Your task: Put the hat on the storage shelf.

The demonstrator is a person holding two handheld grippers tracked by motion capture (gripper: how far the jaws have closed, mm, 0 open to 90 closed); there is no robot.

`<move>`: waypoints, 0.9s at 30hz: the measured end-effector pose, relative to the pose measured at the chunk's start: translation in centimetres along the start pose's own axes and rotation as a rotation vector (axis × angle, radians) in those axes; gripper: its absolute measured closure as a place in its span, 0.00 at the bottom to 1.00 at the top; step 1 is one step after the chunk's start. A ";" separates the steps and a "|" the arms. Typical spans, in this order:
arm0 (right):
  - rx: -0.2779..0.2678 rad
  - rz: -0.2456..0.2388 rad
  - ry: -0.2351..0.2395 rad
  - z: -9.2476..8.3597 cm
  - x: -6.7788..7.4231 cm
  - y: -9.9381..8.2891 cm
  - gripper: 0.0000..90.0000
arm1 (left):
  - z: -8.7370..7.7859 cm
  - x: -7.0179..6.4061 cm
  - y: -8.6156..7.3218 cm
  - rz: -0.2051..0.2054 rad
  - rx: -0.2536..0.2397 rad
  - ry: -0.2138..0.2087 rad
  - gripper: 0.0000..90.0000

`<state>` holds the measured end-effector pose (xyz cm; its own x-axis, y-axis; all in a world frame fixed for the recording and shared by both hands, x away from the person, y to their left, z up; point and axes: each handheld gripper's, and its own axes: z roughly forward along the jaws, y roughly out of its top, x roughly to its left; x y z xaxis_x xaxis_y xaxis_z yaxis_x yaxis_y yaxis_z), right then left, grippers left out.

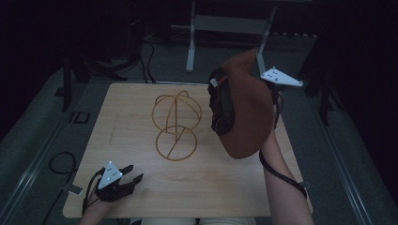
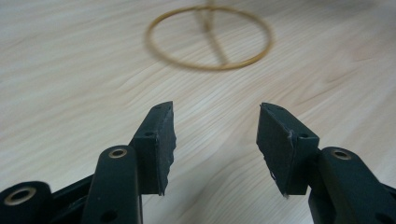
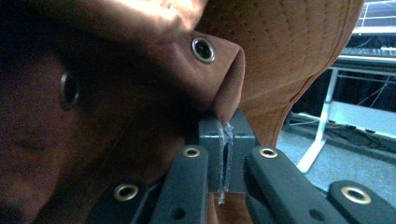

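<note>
In the high view, the right hand-held gripper (image 1: 263, 82) holds a rust-brown cap (image 1: 246, 110) up in the air over the right side of the worktop (image 1: 141, 187), its grey three-cornered plate just beside the cap's top. The cap hangs with its dark lining and inner band turned towards the left and its rounded brim pointing down. At the middle of the pale wooden worktop stands a wire hat stand (image 1: 176, 124): a flat ring for a base, a slanted stem, and crossed hoops forming an open ball on top, all thin golden-brown wire. The left hand-held gripper (image 1: 133, 176) sits low at the near left corner, jaws apart, well clear of the stand.

The left gripper view looks between its own two black jaws, spread with nothing between them, their inner faces ribbed. Beyond them lies the light wood grain and the stand's base ring (image 2: 208, 37) with one bar across it.

The right gripper view gives the cloth up close: soft, suede-like fabric, brass eyelets (image 3: 202, 49), and rows of stitching on the brim (image 3: 289, 56). The jaws are pressed together on a fold of the cap.
</note>
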<state>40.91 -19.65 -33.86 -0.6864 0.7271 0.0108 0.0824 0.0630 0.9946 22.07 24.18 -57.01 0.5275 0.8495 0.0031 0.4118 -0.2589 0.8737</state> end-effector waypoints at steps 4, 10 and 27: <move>0.011 -0.001 -0.014 2.0 0.4 0.7 0.98 | -0.9 1.0 -0.9 -0.041 0.007 0.061 0.49; 0.020 -0.026 0.009 4.3 2.5 2.1 0.98 | -1.0 2.1 -1.3 -0.111 0.025 0.101 0.15; 0.272 -0.166 0.155 11.7 11.3 1.0 0.91 | -1.5 2.7 -1.4 -0.160 -0.030 0.150 0.15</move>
<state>41.70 -3.39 -33.98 -0.8062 0.5809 -0.1123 0.1360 0.3666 0.9204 21.82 27.54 -57.47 0.3399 0.9381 -0.0669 0.4584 -0.1032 0.8827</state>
